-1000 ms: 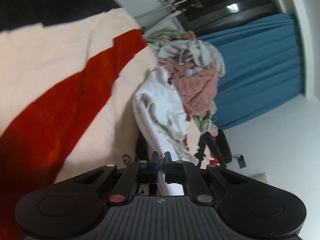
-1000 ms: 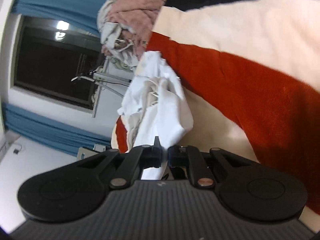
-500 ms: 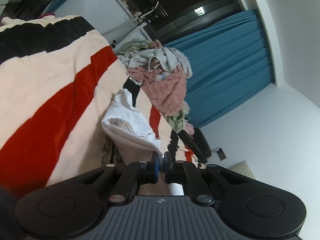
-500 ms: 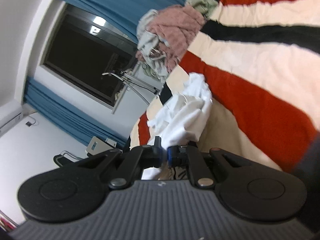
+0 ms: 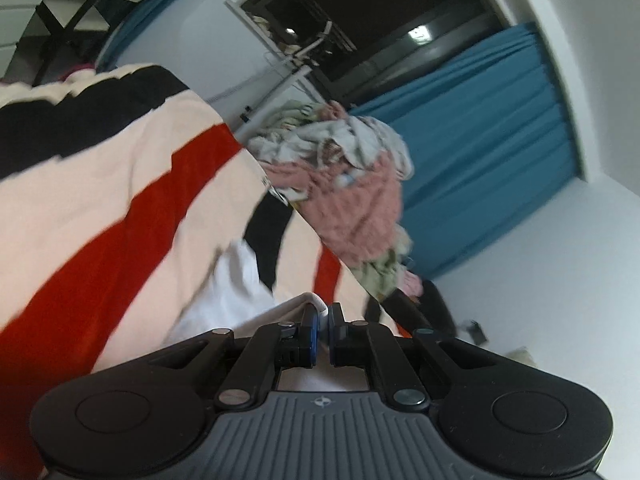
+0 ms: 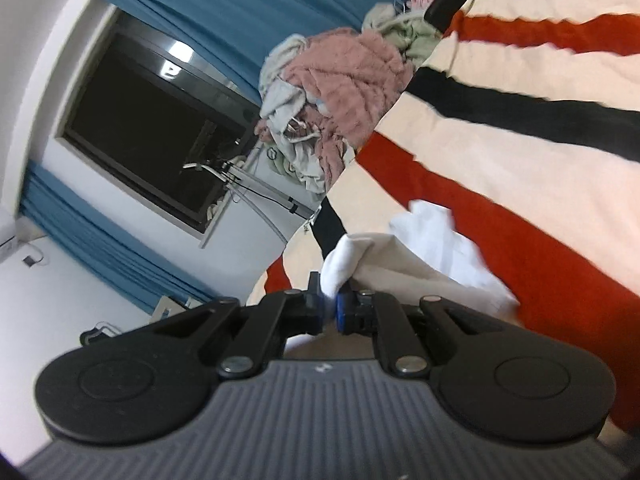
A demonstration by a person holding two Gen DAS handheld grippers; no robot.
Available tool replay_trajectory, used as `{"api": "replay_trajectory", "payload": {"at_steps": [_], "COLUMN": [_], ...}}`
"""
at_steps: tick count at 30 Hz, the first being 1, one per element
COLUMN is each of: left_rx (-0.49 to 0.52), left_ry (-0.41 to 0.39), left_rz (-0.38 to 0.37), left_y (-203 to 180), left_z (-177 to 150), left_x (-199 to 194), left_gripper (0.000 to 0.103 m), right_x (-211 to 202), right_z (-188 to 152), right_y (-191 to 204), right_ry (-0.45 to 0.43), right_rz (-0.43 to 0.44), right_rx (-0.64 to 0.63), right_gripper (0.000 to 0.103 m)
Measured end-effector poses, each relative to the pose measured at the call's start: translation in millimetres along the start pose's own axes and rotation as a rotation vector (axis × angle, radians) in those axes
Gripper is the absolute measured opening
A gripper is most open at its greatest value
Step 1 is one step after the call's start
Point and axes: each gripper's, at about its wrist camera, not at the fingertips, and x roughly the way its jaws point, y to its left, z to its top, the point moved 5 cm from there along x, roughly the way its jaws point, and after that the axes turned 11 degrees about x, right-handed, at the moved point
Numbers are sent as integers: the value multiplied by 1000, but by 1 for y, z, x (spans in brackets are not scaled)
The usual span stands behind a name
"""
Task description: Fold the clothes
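A white and cream garment (image 5: 240,292) hangs between my two grippers over a bed with a red, black and cream striped blanket (image 5: 120,200). My left gripper (image 5: 324,316) is shut on one edge of the garment. My right gripper (image 6: 329,300) is shut on another edge of the same garment (image 6: 432,248), which drapes to the right onto the blanket (image 6: 520,160). Most of the cloth lies below the fingers, partly hidden by the gripper bodies.
A heap of unfolded clothes with a pink fuzzy piece (image 5: 352,200) sits at the far end of the bed, also in the right wrist view (image 6: 344,76). Blue curtains (image 5: 480,152), a dark window (image 6: 152,132) and a drying rack (image 6: 240,176) stand behind.
Both grippers have pulled back and lifted with the garment. The bunched cloth has stretched out between them and now lies lower in both views.
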Motion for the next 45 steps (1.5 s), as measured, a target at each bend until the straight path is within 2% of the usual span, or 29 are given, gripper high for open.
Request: {"api": "replay_trajectory", "payload": {"at_steps": [2,4,6,9,11,14,20,22,23,24,25,26,27,30,32,33,34,37,39,42,45], "left_rx": [10,29,34,34,33,66,148,168,172,173,174,179,191,255,318,355,395,518,575,584,589], "left_ry": [3,16,39,72,85,106,101,111,119,132,146,167,181,185,182,188,196,226,251,291,283], "left_rz": [48,83,90,83,62,80,86,91,89,80,70,56,44,27,43,58,75,139,179,206,209], "left_y": [1,6,17,36,48,55,54,55,55,54,53,50,47,35,30,29,29,31,34,43,43], "left_z": [20,30,29,21,13,8,9,8,8,7,6,5,4,-1,-7,-12,-16,-31,-39,-47,-48], "left_x": [43,85,116,157,176,199,215,217,218,218,218,218,217,212,211,214,217,230,239,250,246], "left_gripper": [5,5,5,5,5,5,7,13,22,43,56,77,87,93,96,96,96,96,96,96,96], "right_x": [36,76,110,142,159,180,211,212,210,207,204,200,195,186,182,183,183,206,223,238,236], "right_z": [12,21,25,31,34,38,44,44,43,42,40,37,35,26,20,18,16,8,3,1,3], "right_y": [10,14,6,-23,-44,-67,-75,-71,-67,-63,-60,-57,-52,-37,-32,-31,-30,-41,-49,-60,-59], "right_ry": [-16,-29,-37,-2,21,75,173,205,215,224,232,240,240,214,178,155,133,149,171,196,208], "right_rz": [-30,-51,-69,-86,-97,-124,-155,-149,-131,-114,-95,-69,-48,-79,-99,-102,-106,-207,-231,-234,-227], "right_rx": [18,-27,-56,-62,-67,-14,12,-11,-26,-41,-49,-54,-62,-172,-275,-329,-383,-525,-562,-560,-553], "right_gripper": [10,10,10,10,11,11,14,30,38,51,71,80,87,86,86,82,67,49,49,49,49]}}
